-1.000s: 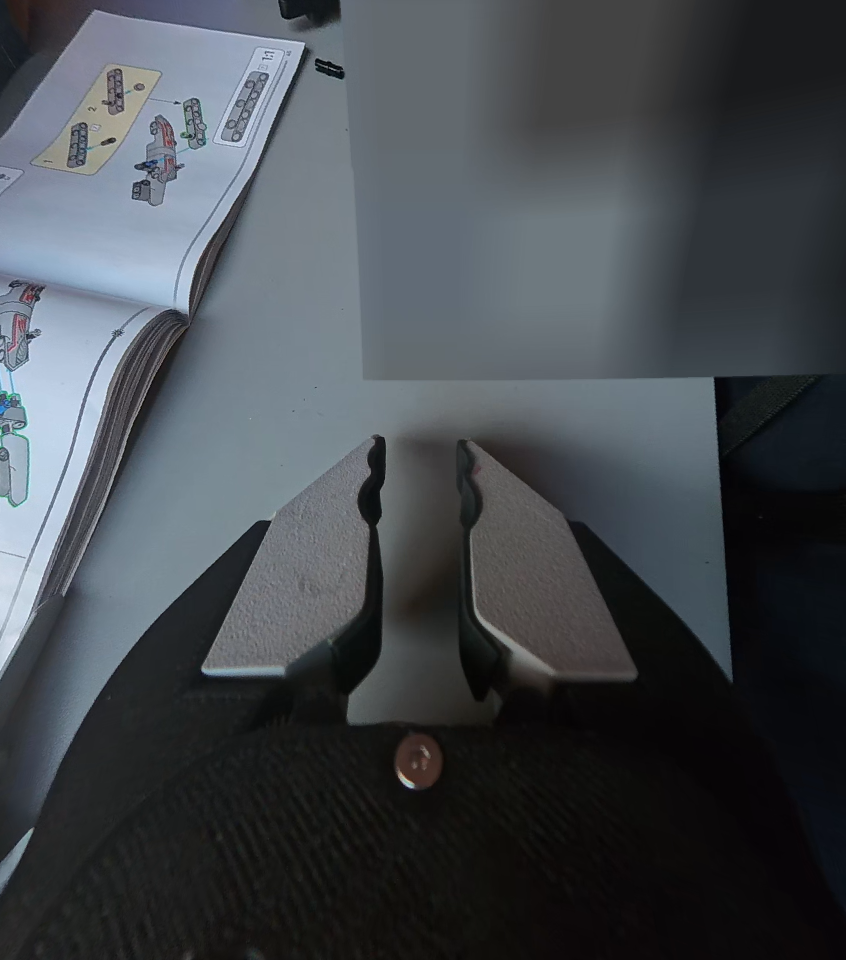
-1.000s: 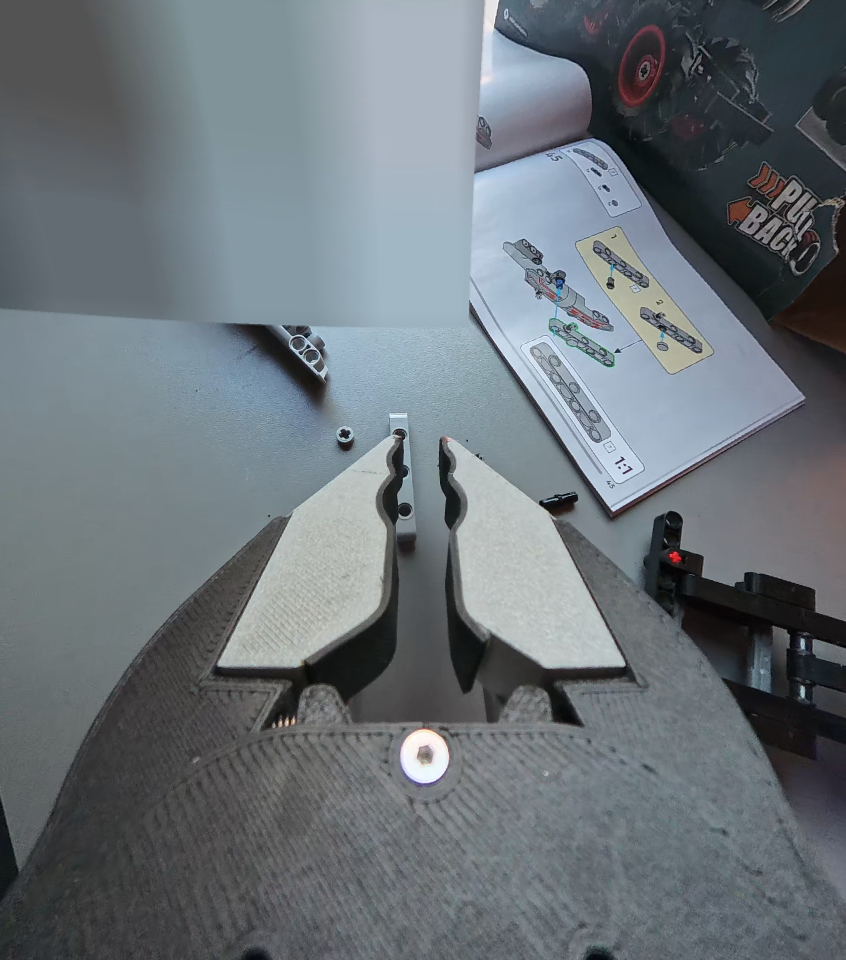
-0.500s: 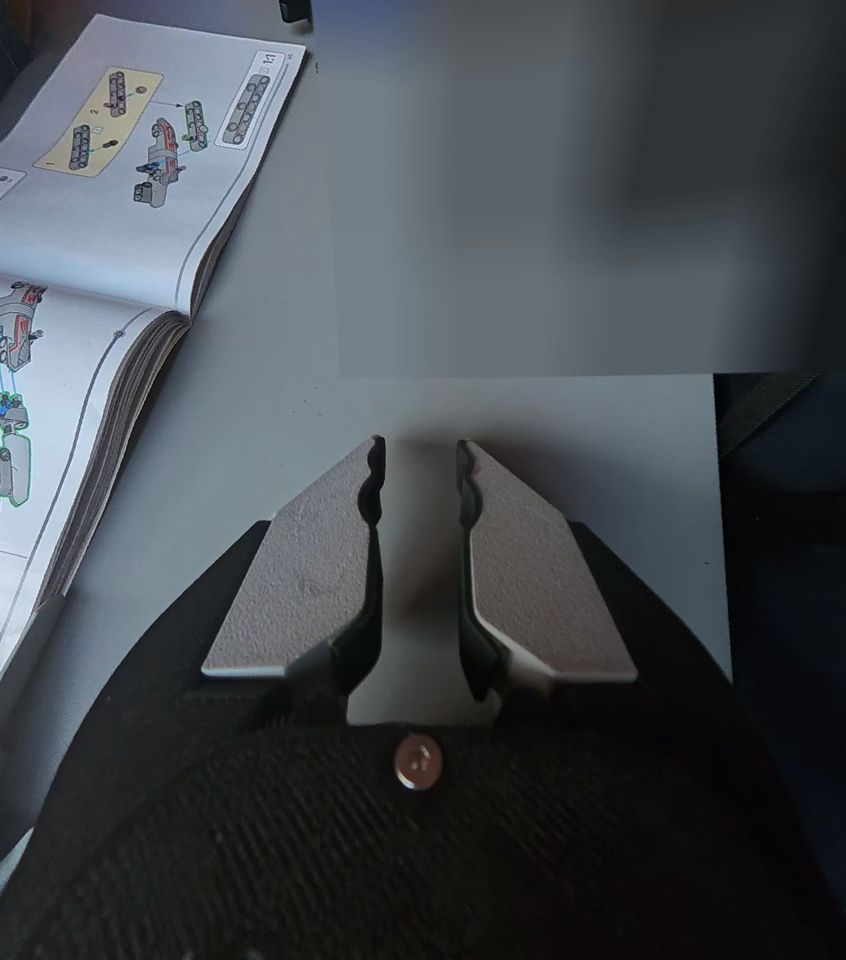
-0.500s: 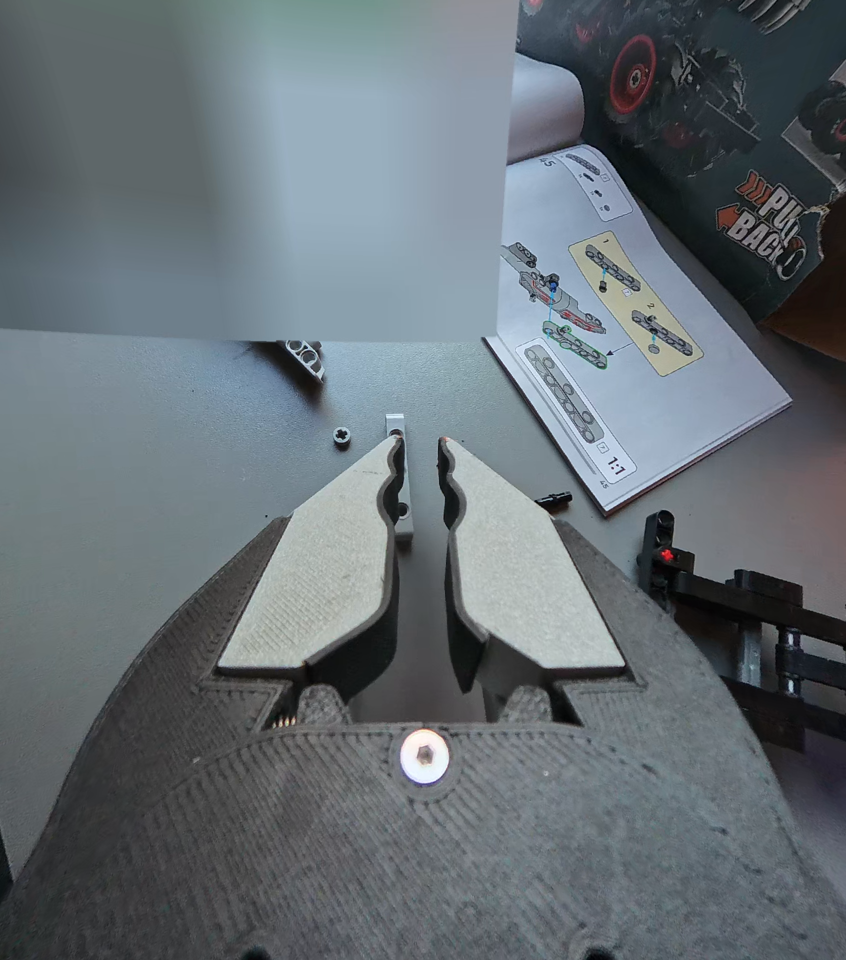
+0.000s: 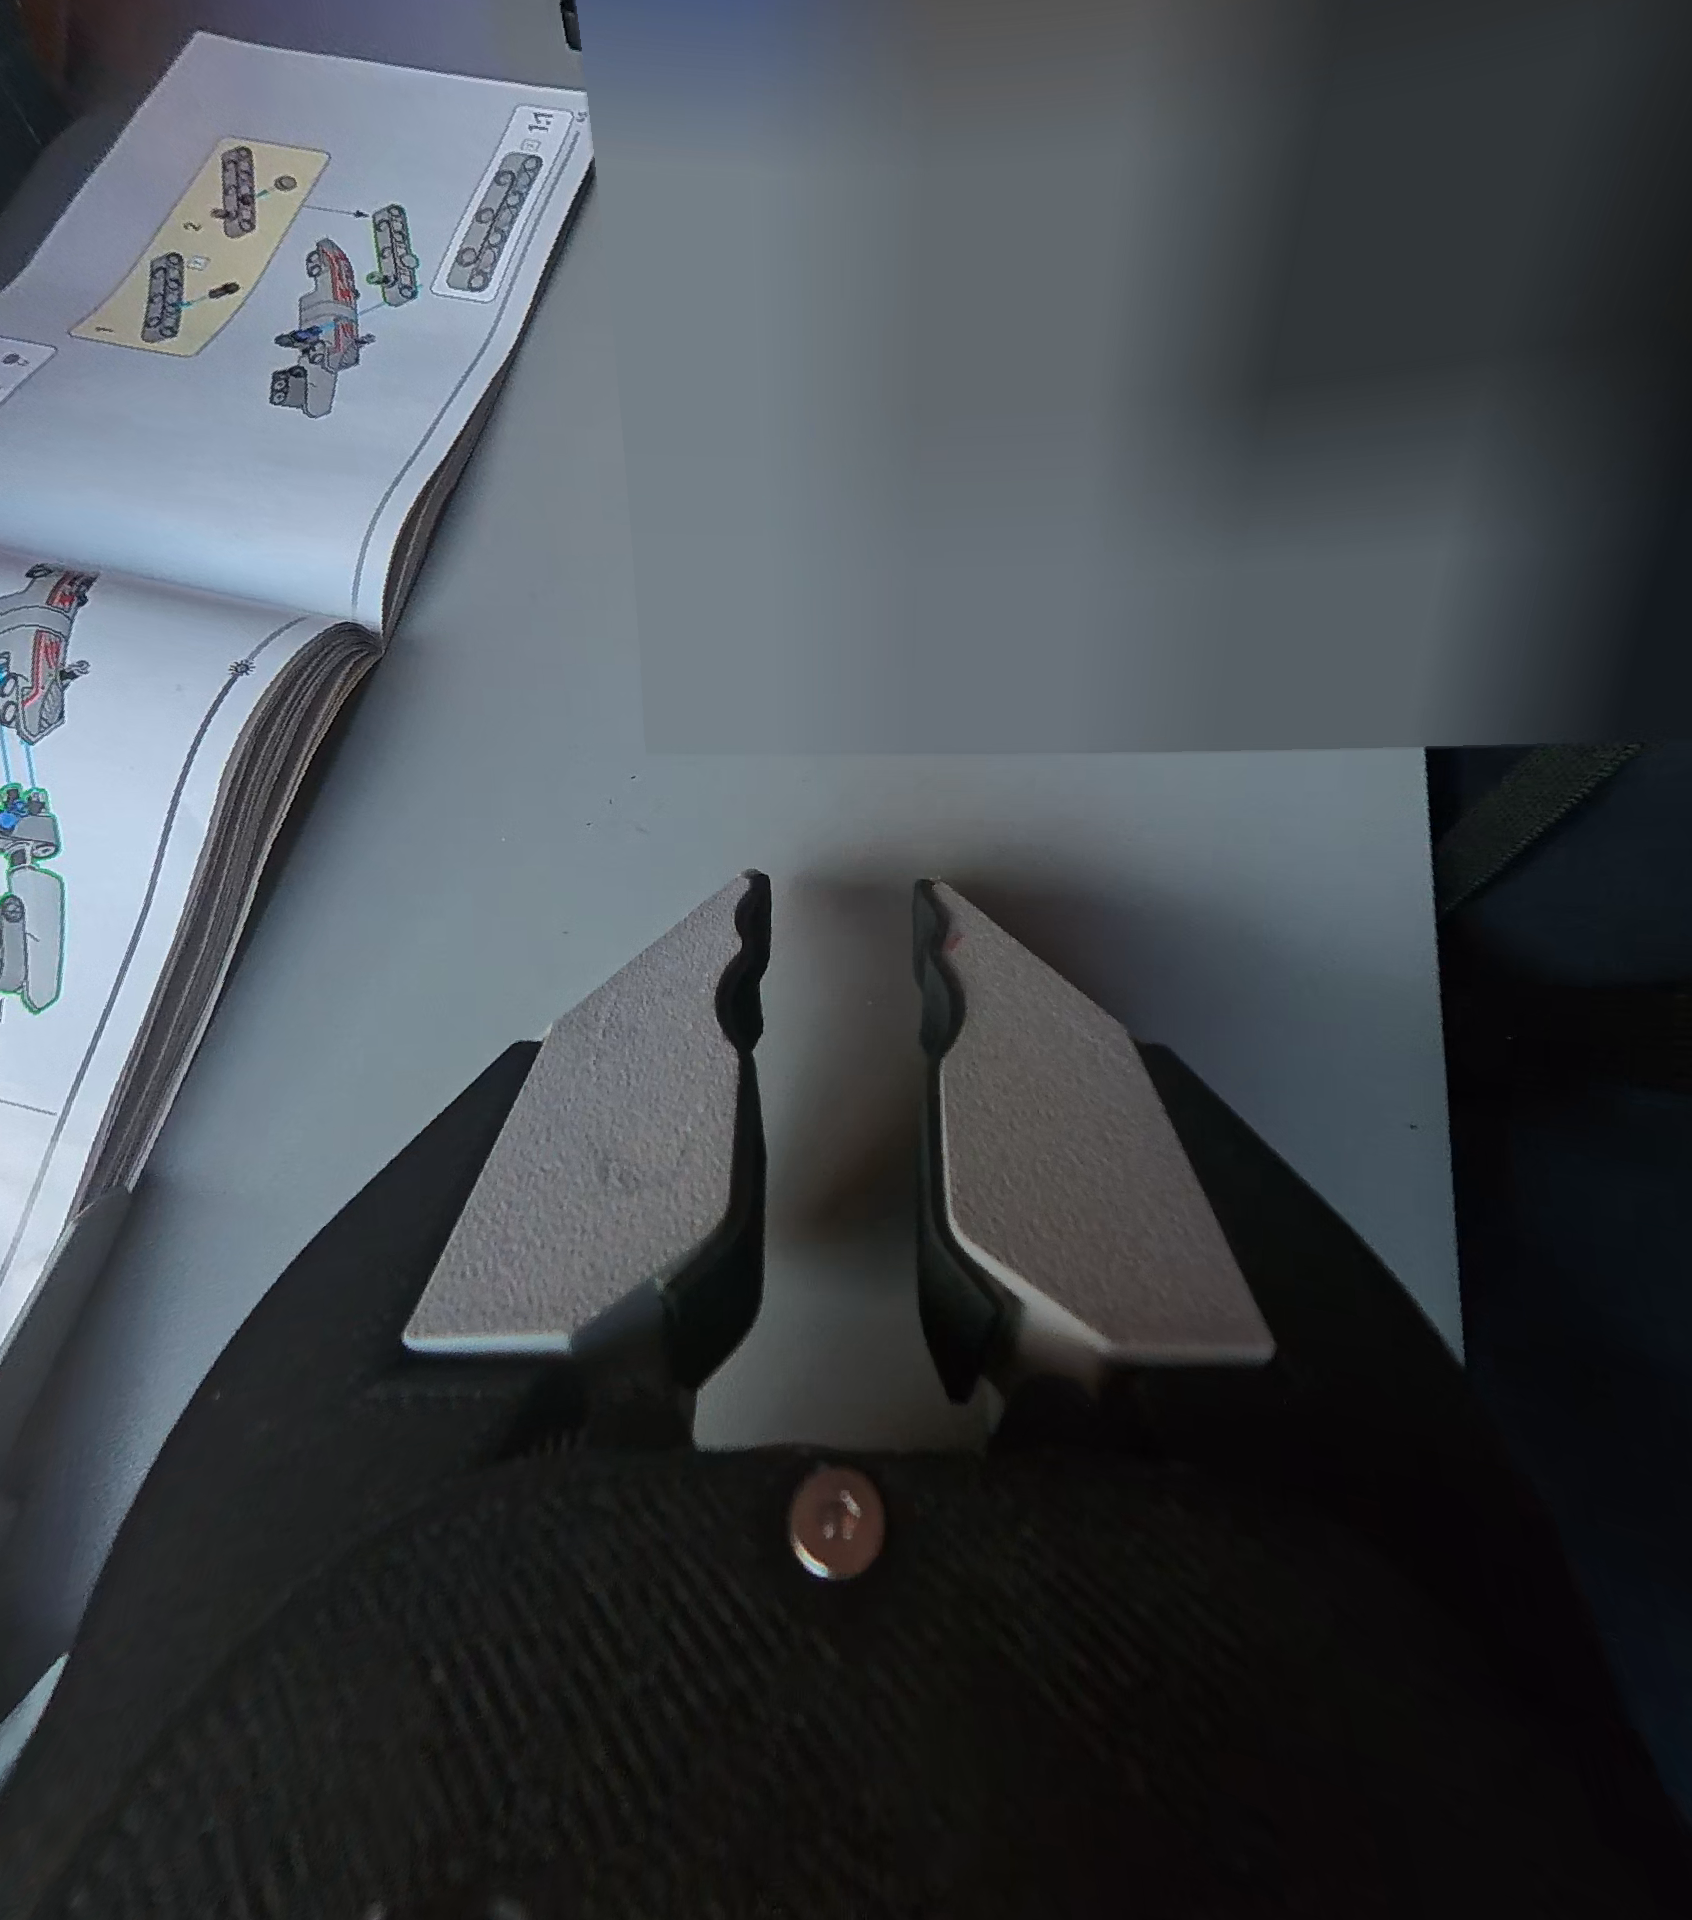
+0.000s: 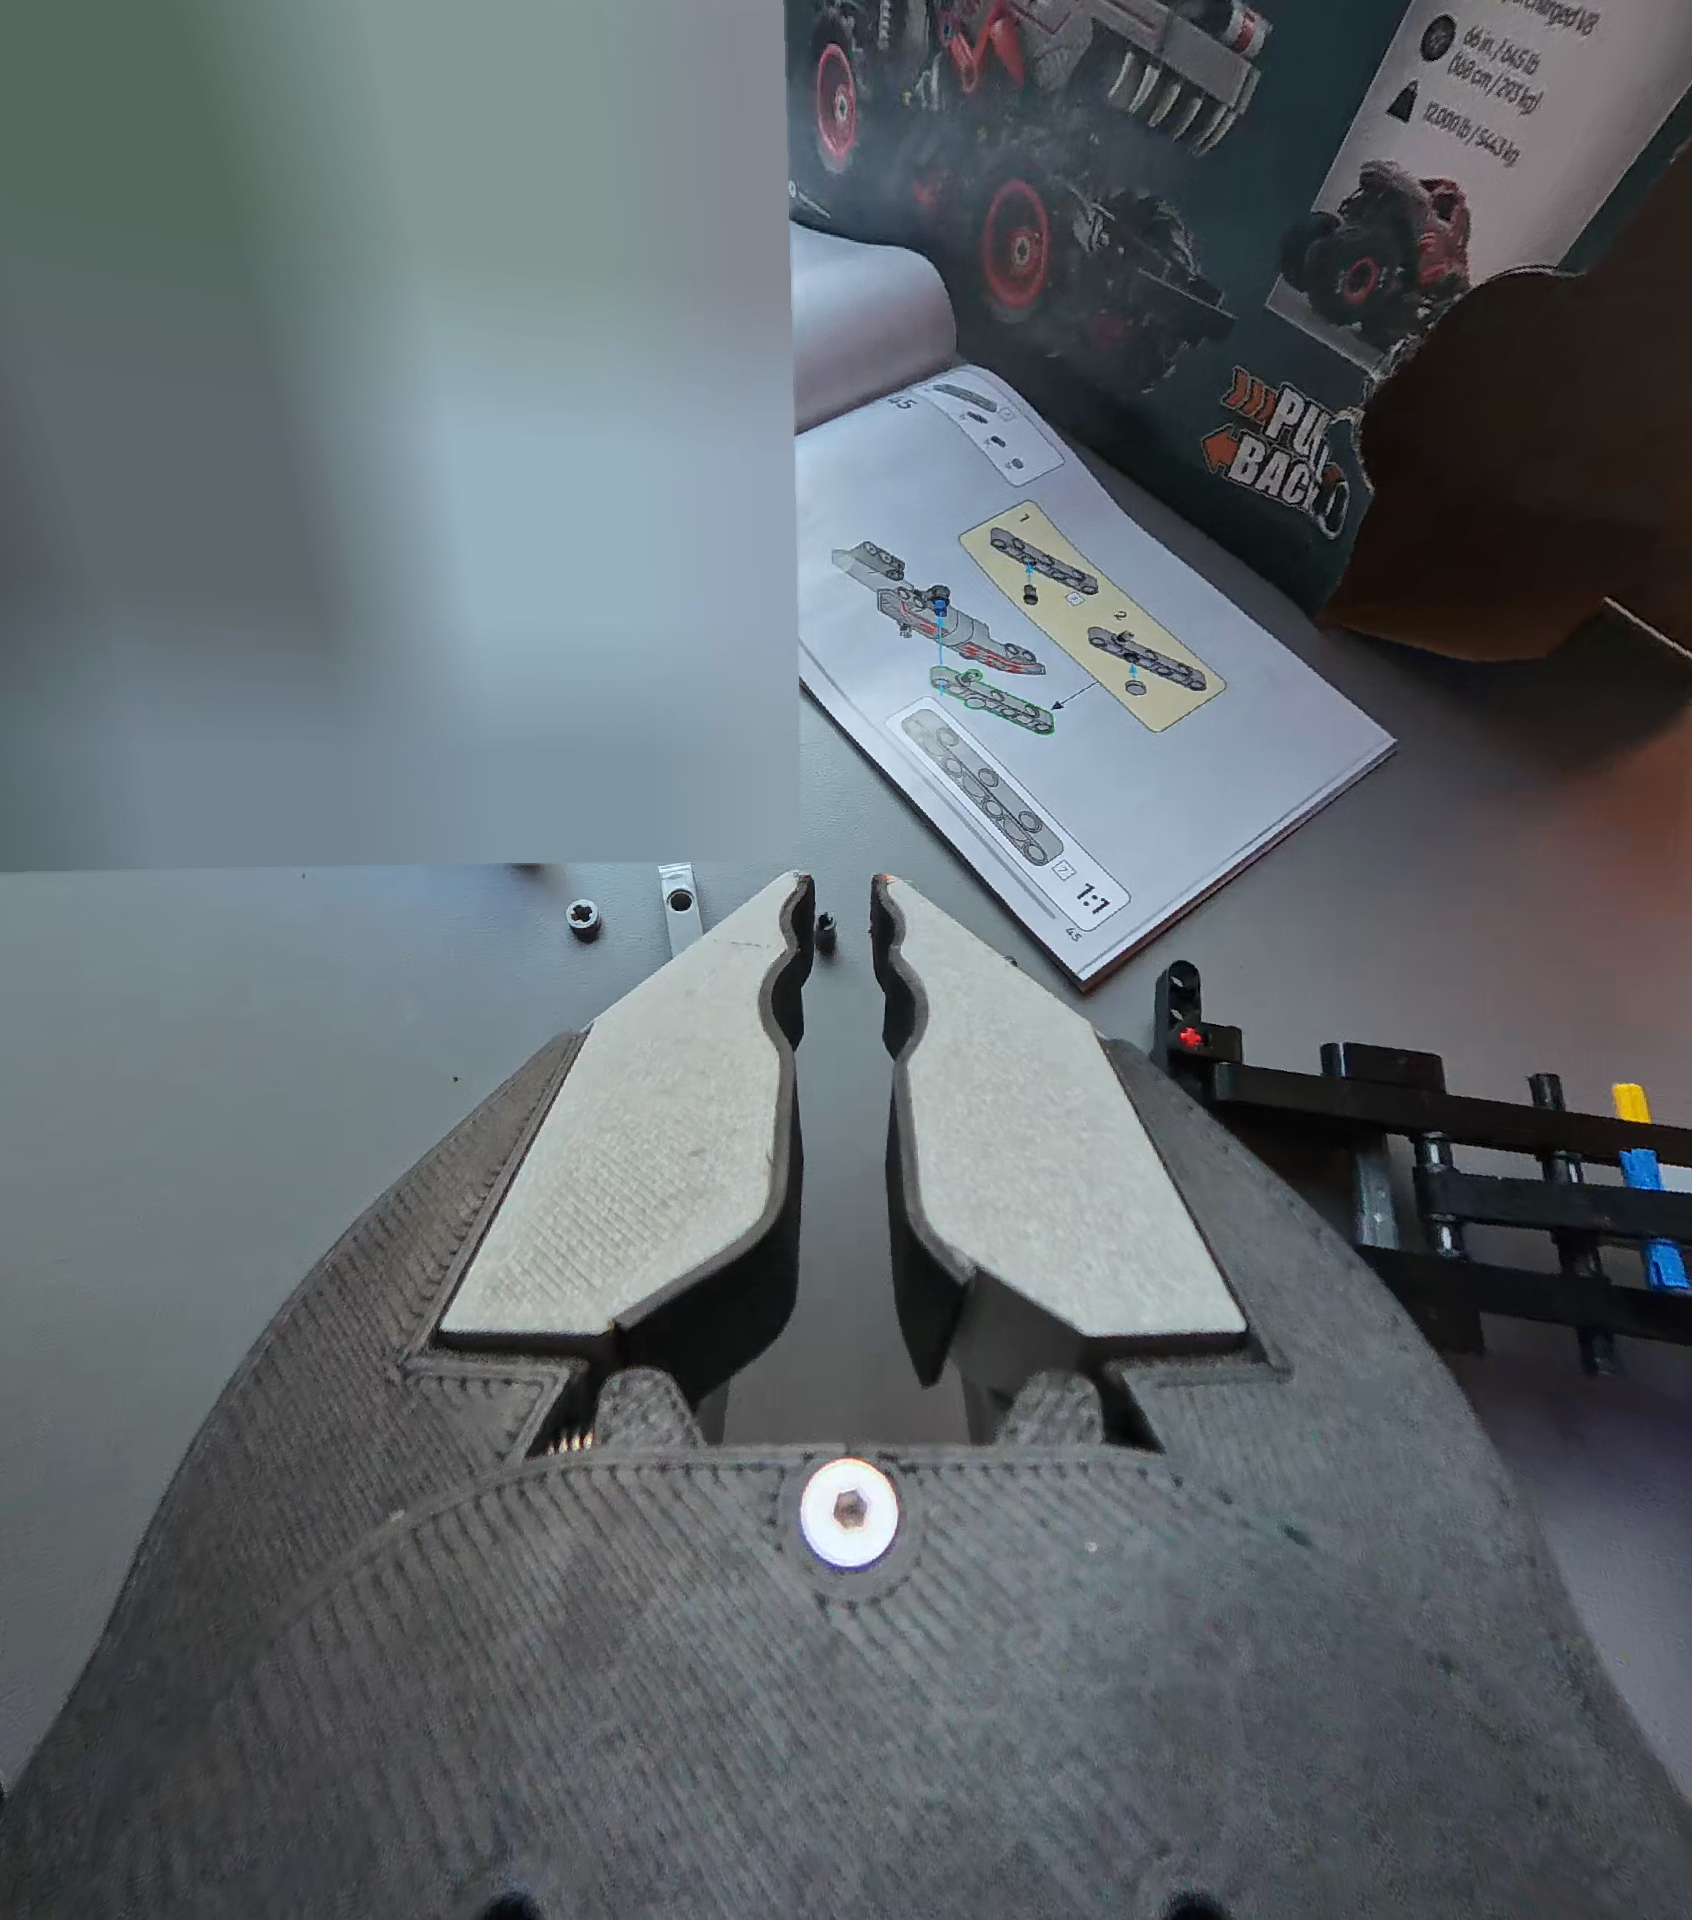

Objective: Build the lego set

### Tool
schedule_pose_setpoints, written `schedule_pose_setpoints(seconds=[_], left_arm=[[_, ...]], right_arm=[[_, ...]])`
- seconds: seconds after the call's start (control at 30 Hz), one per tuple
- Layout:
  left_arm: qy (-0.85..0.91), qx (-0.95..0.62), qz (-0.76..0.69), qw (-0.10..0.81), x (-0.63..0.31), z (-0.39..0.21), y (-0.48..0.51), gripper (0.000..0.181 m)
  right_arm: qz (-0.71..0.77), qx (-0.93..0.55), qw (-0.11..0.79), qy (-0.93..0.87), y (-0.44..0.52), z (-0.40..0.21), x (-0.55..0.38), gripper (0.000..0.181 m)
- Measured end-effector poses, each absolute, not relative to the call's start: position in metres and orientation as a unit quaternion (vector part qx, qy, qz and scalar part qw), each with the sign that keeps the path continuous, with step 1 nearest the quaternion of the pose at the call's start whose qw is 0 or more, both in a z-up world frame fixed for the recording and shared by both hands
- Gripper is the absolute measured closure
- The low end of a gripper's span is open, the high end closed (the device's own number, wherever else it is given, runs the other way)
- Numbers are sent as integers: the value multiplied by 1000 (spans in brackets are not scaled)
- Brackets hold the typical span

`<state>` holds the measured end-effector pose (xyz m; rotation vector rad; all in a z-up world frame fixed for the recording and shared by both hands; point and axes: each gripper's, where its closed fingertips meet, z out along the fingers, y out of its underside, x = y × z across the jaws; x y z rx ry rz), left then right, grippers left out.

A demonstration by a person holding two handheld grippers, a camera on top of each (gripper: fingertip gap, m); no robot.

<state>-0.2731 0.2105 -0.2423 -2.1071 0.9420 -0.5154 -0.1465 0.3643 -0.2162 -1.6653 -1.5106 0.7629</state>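
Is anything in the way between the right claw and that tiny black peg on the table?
Nothing visible is. The small black peg lies on the grey table just beyond the right gripper, lined up with its open gap.

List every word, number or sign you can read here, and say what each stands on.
I do not copy out writing; these bear it.
Open white paper instruction booklet: printed numbers and small marks beside the diagrams.
Dark cardboard set box: large white lettering with orange arrows, small print on a white panel.
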Motion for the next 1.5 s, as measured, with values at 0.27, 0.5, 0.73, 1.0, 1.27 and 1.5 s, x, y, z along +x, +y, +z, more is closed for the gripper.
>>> schedule_pose_setpoints(seconds=[0.27,0.5,0.73,1.0,1.27,1.5], left_arm=[[368,-825,-202,379,-273,-242,211,157],[370,-826,-201,375,-273,-244,210,157],[371,-826,-199,375,-273,-244,210,157],[369,-826,-202,375,-273,-243,210,158],[370,-826,-202,375,-273,-243,210,157],[376,-826,-192,374,-273,-245,210,157]], right_arm=[[270,-654,363,-606,364,-227,-147,175],[261,-662,348,-611,364,-235,-152,175],[249,-669,325,-620,363,-247,-155,172],[244,-672,311,-626,361,-254,-158,180],[320,-676,308,-589,358,-235,-158,180],[527,-625,249,-519,332,-189,-156,180]])
